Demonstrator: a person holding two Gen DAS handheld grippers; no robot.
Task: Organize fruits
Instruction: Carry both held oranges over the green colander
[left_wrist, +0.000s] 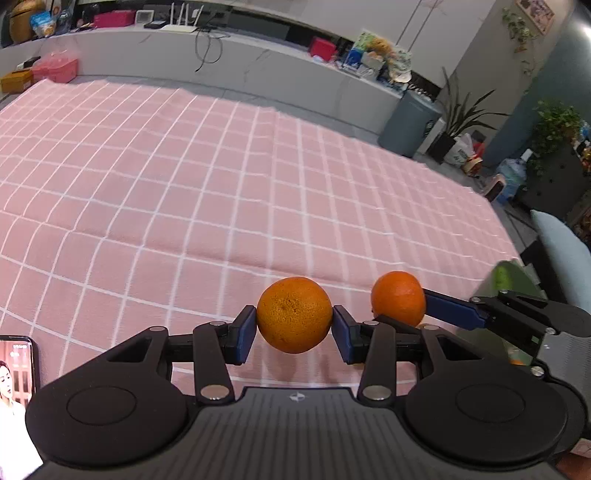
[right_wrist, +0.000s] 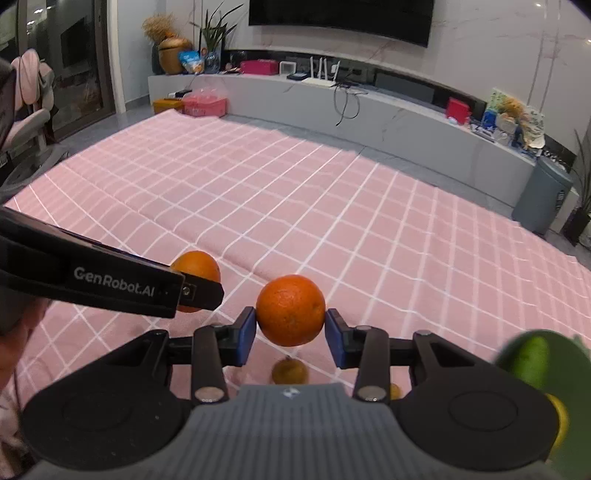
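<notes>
Two oranges held aloft over a pink checked cloth (right_wrist: 332, 206), one in each claw. Left gripper (left_wrist: 294, 329) closed on a paler, pitted orange (left_wrist: 294, 314), blue pads (left_wrist: 246, 335) pressed to its left and right sides, stem dimple turned toward the camera. Right gripper (right_wrist: 290, 326) clamped likewise on a deeper-coloured orange (right_wrist: 290, 310), gripped at its widest, clear of the cloth. Both fruits near-round, no long axis to speak of. Seen from the left wrist, the right gripper's orange just to the right and slightly farther, close beside the left claw's right finger; contact between them impossible to judge. Seen from the right wrist, the left gripper's orange partly hidden behind that tool's black body at left. Below the right claw, one more small brownish-orange fruit (right_wrist: 290, 372) lying blurred on the cloth; a sliver of another orange-yellow fruit (right_wrist: 394, 391) beside it. At near right, a blurred green fruit (right_wrist: 530, 360) and a yellow one (right_wrist: 561, 421), count uncertain. Phone (left_wrist: 16, 369) with lit screen at near left.
</notes>
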